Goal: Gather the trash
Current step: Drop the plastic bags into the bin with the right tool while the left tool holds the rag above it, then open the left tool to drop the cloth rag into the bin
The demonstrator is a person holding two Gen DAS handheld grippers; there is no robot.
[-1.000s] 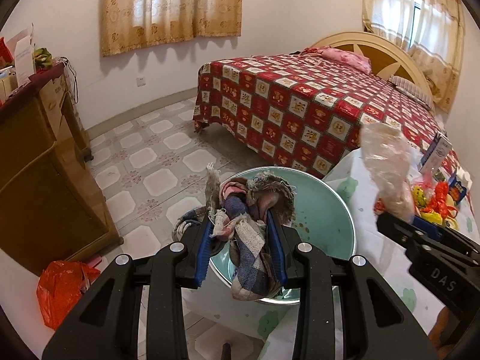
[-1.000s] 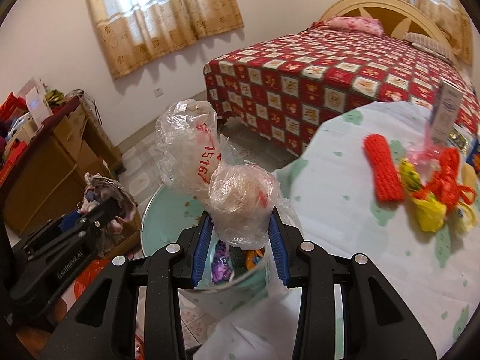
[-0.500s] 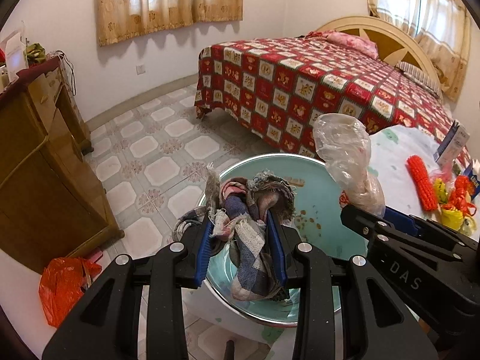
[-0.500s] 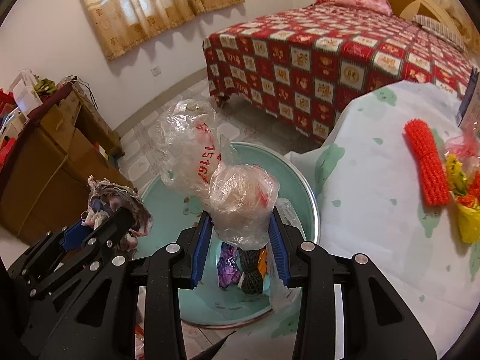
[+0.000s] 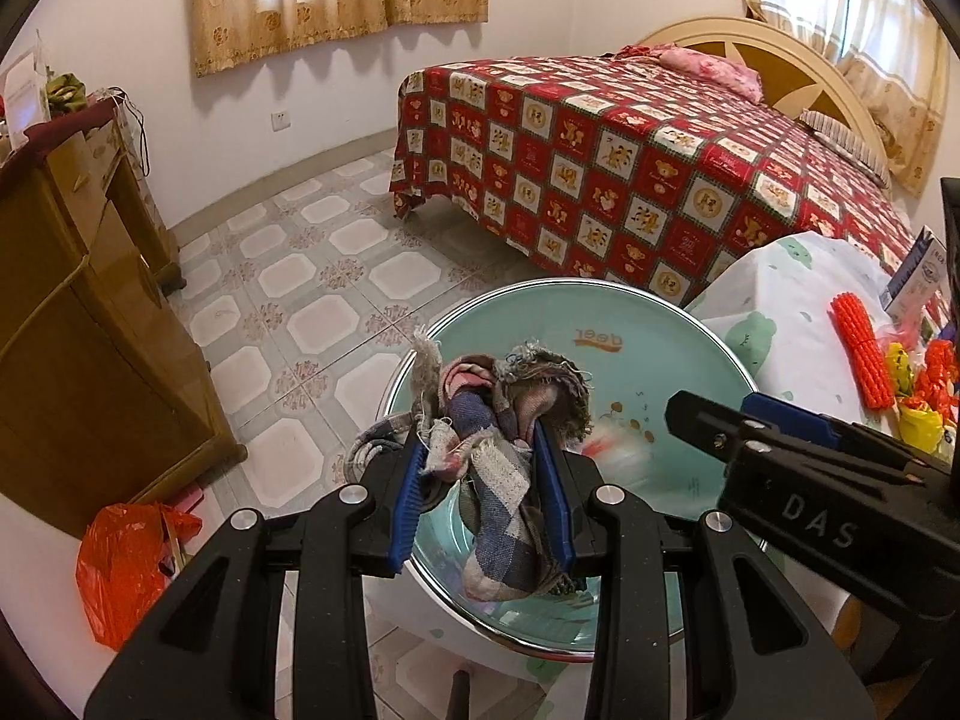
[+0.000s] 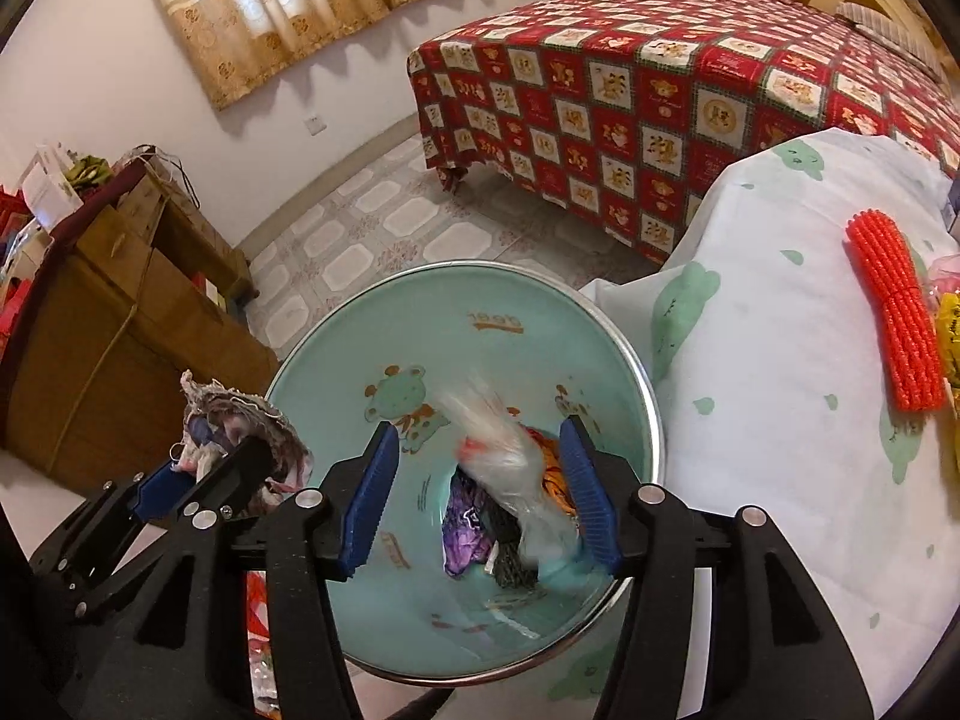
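Now the right tongs (image 6: 480,492) stand wide open with nothing between the blue pads; the clear plastic bag (image 6: 510,456) they pinched half a second ago is a blur falling into the teal basin (image 6: 420,324), onto the purple and orange wrappers (image 6: 465,531) already at the bottom. That piece counts as collected. The left tongs (image 5: 483,501) remain clamped on the frayed checked rag (image 5: 498,420), held over the basin's near rim, so its release looks like the next step. Outward, on the table (image 6: 750,312) beside the basin, the red netting roll (image 6: 894,312) and yellow scraps (image 5: 912,420) are yet to be gathered.
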